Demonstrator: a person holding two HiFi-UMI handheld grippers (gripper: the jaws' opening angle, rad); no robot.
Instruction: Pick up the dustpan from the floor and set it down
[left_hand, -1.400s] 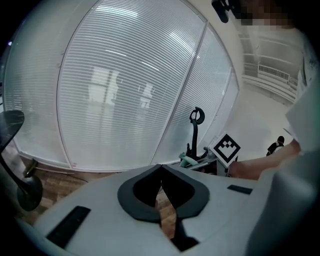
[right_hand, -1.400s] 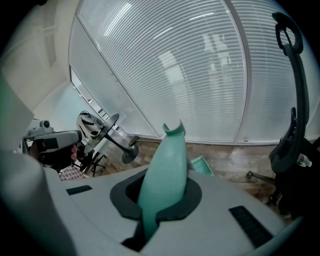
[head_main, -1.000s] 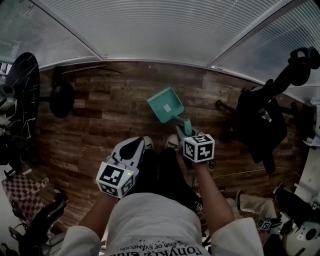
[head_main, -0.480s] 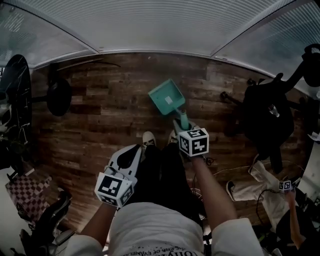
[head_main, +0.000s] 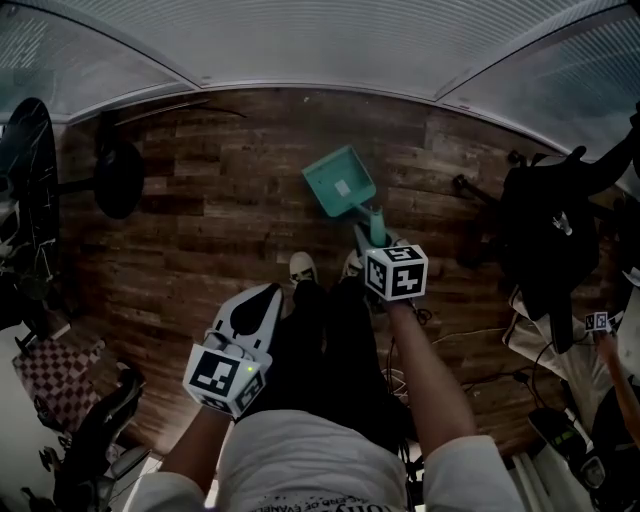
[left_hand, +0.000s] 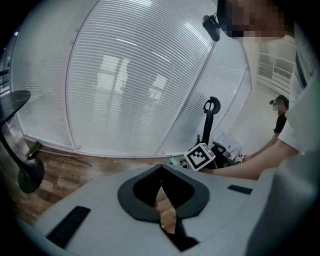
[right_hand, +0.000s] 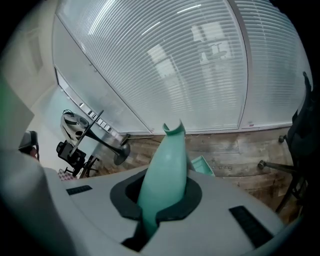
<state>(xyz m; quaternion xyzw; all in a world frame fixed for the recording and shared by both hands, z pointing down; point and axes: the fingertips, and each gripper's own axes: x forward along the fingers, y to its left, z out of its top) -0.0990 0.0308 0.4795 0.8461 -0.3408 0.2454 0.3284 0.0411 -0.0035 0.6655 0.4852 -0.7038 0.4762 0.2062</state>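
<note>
The teal dustpan (head_main: 340, 183) has its pan low over the wood floor, just ahead of my shoes (head_main: 300, 268). Whether it touches the floor I cannot tell. My right gripper (head_main: 372, 238) is shut on its handle. In the right gripper view the handle (right_hand: 167, 160) runs up between the jaws and the pan (right_hand: 202, 165) shows behind it. My left gripper (head_main: 262, 297) hangs to the left over my leg. Its tips (left_hand: 161, 172) meet and are shut on nothing.
A black office chair (head_main: 555, 240) stands at the right, with cables (head_main: 470, 345) on the floor near it. A round-based stand (head_main: 120, 175) is at the left and a checkered mat (head_main: 55, 385) at the lower left. Window blinds (head_main: 320, 40) line the far wall. Another person (head_main: 600, 340) is at the right.
Both grippers have sunk, the right one carrying the dustpan down toward the floor. The other person at the right has come into view.
</note>
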